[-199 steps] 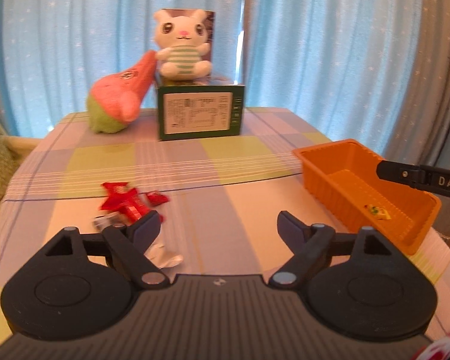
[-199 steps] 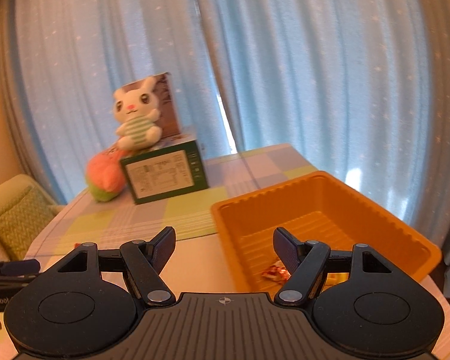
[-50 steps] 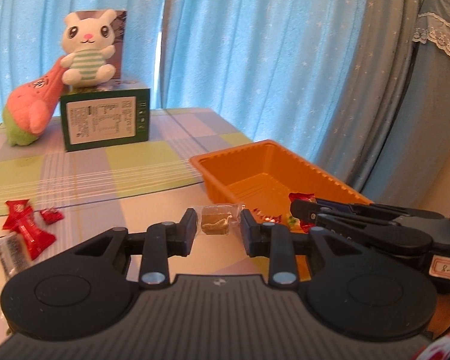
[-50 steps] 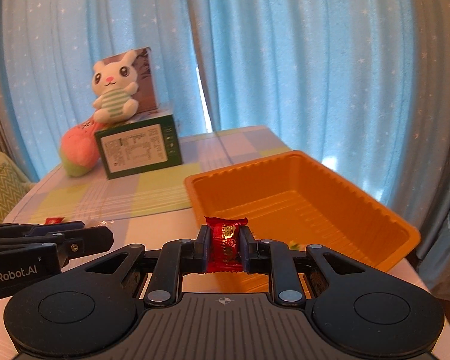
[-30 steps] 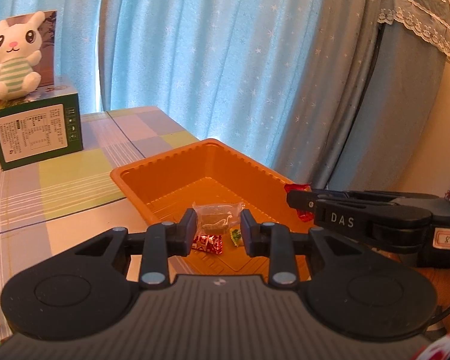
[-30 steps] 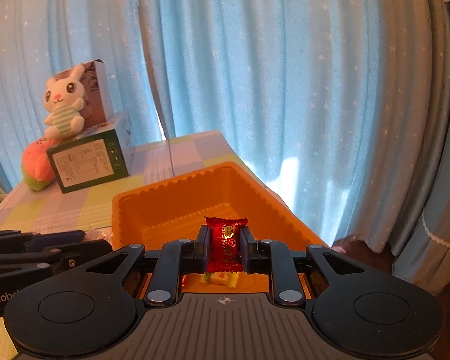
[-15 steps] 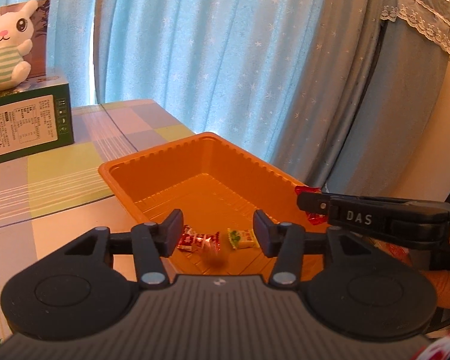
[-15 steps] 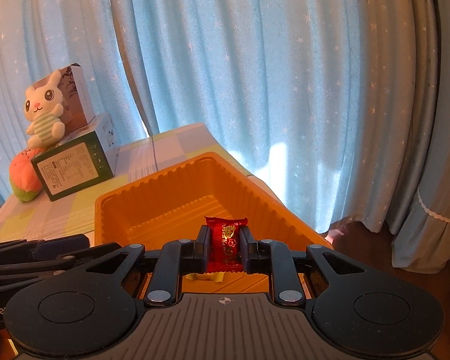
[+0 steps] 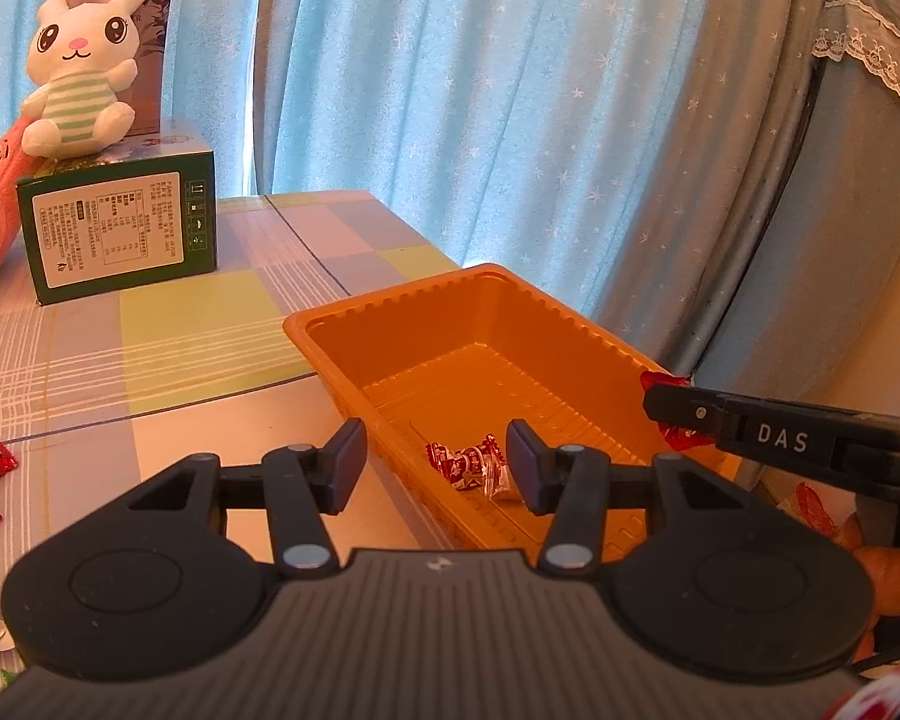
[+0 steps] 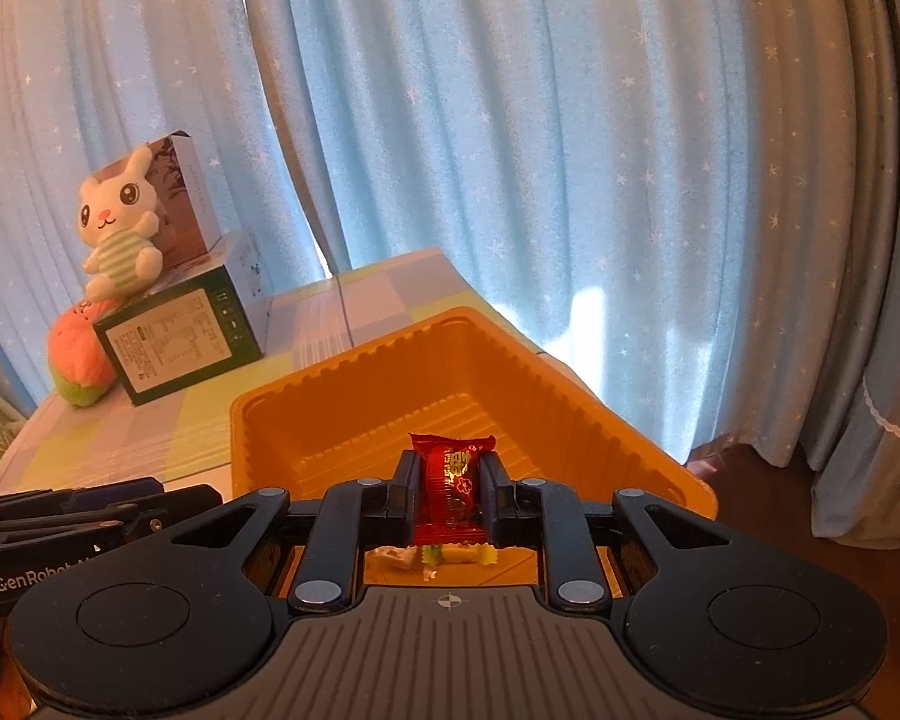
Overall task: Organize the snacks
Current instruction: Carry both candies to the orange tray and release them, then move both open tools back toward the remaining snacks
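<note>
Orange tray (image 10: pixel 630 438): right gripper (image 10: pixel 450 495) jaws clamp red candy (image 10: pixel 450 489); left gripper (image 9: pixel 435 456) jaws just opened, empty.

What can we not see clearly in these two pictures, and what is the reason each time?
- Snacks in the orange tray, right wrist view: mostly hidden behind the right gripper and its red candy.
- Label print on the green box, both views: too small to read.
- Loose snacks on the table, left wrist view: cut off by the left edge.
- Tray's near end, left wrist view: hidden behind the left gripper.
</note>
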Action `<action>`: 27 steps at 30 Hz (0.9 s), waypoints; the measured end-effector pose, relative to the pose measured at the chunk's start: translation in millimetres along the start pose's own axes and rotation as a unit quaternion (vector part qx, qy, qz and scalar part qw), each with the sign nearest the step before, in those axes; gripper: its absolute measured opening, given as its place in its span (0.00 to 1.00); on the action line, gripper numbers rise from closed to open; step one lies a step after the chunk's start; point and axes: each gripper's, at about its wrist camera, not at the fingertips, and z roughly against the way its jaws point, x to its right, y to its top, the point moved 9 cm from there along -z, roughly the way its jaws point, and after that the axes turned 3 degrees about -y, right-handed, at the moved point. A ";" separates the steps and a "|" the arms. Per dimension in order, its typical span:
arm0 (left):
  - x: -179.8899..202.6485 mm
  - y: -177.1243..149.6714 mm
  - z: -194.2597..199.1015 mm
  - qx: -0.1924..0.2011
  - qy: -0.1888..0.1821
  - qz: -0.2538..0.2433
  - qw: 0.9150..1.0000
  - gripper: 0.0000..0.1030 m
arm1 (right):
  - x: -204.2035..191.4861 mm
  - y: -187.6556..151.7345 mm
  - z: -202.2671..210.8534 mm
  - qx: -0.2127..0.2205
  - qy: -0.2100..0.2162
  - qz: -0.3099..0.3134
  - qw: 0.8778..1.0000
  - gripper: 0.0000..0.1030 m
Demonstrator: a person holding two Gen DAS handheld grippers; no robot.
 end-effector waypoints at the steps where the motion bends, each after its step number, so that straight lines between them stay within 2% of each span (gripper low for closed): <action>1: -0.4 0.1 0.6 0.001 0.001 0.000 1.000 0.46 | -1.6 -0.1 -0.6 0.000 0.005 -0.001 1.000 0.20; 3: -2.5 -0.2 1.5 0.001 0.004 0.002 1.000 0.46 | -4.1 -0.1 -3.1 -0.004 0.009 0.000 1.000 0.20; 5: -6.0 -0.4 1.1 -0.001 0.008 0.006 1.000 0.47 | -3.6 0.6 -3.5 -0.003 0.006 -0.004 1.000 0.29; 6: -7.7 -0.6 1.6 -0.001 0.010 0.008 1.000 0.48 | -2.1 1.5 -2.5 0.000 0.007 -0.013 1.000 0.50; 7: -9.7 -0.7 2.5 -0.001 0.012 0.009 1.000 0.48 | -0.3 2.8 -1.0 0.006 0.007 -0.023 1.000 0.64; 12: -15.8 -0.4 6.8 0.000 0.017 0.014 1.000 0.48 | 3.8 6.5 1.4 0.012 0.000 -0.039 0.999 0.64; 22: -19.1 -0.1 14.3 0.003 0.021 0.014 1.000 0.51 | -4.8 6.8 4.1 0.017 -0.003 -0.029 0.999 0.64; 27: -29.0 0.6 22.1 0.009 0.035 0.018 0.999 0.60 | -15.5 5.4 4.3 0.017 0.004 -0.016 1.000 0.64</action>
